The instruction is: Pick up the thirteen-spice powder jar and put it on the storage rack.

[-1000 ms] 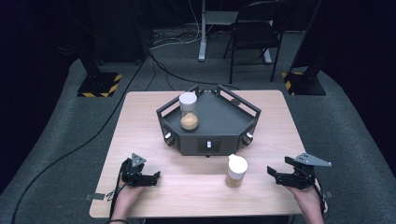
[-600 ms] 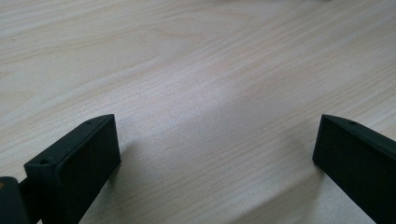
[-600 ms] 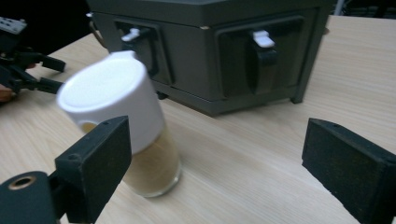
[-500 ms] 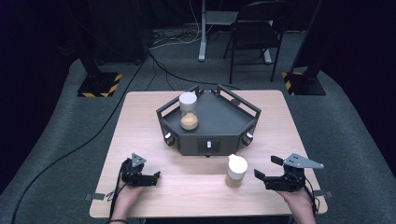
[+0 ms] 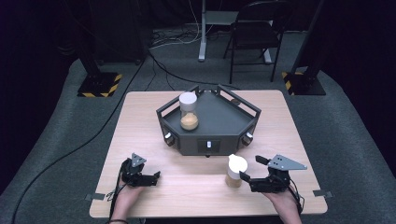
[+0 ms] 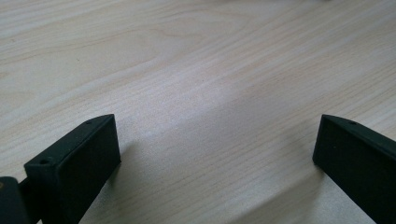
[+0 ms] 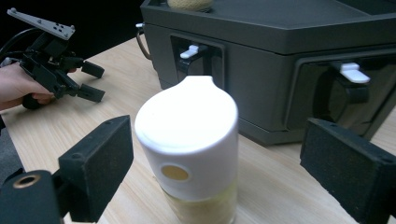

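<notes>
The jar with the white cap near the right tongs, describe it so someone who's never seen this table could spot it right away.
Start at the dark angular tray in the middle of the wooden table. On bare wood just in front of it stands the jar, between the open jaws of the right tongs, untouched. Unlike the other jar, which sits up on the tray, this one stands on the table itself.

Jar [image 5: 235,171] before the tray [image 5: 243,122], between 2 tools.

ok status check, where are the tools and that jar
Right tool open, jaws either side of white-capped clear jar, no contact. Left tool open, idle on wooden table. Nothing in the way.
</notes>
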`<state>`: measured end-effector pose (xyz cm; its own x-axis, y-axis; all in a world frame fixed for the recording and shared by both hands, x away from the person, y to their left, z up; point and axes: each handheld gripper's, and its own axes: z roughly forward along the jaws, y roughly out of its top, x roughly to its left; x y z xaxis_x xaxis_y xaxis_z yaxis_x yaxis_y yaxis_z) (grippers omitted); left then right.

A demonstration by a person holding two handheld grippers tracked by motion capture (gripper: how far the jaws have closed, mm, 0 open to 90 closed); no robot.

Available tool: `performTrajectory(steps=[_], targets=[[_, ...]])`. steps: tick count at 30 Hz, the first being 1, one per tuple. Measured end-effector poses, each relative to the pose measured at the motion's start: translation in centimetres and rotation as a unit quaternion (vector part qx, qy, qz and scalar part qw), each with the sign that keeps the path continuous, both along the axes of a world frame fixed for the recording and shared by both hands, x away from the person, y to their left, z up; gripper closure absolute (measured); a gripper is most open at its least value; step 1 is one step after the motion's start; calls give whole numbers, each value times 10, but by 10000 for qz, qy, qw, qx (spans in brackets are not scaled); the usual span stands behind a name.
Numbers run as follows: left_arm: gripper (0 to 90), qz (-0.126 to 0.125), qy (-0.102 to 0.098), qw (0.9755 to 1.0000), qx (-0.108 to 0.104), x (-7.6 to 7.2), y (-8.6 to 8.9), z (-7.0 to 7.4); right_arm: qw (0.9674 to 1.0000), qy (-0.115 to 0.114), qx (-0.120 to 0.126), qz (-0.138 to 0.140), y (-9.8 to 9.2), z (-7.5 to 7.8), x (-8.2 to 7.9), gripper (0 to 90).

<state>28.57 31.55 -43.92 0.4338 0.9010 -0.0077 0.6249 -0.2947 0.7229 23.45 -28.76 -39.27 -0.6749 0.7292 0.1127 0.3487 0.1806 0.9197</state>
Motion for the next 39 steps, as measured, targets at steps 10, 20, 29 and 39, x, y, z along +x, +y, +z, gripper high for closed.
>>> performTrajectory(steps=[10, 20, 29, 39], targets=[[1, 4, -2, 10000, -4, 0, 0, 0, 10000, 18, 65, 4, 24, -11, 11, 98], [1, 4, -2, 10000, -4, 0, 0, 0, 10000, 48, -63, -43, 44, -22, 17, 148], [1, 0, 0, 10000, 1, 0, 0, 0, 9990, -80, -295, -312, 63, -38, 14, 273], [0, 1, -1, 10000, 4, 0, 0, 0, 9985, -70, -414, -360, 63, -31, 16, 289]])
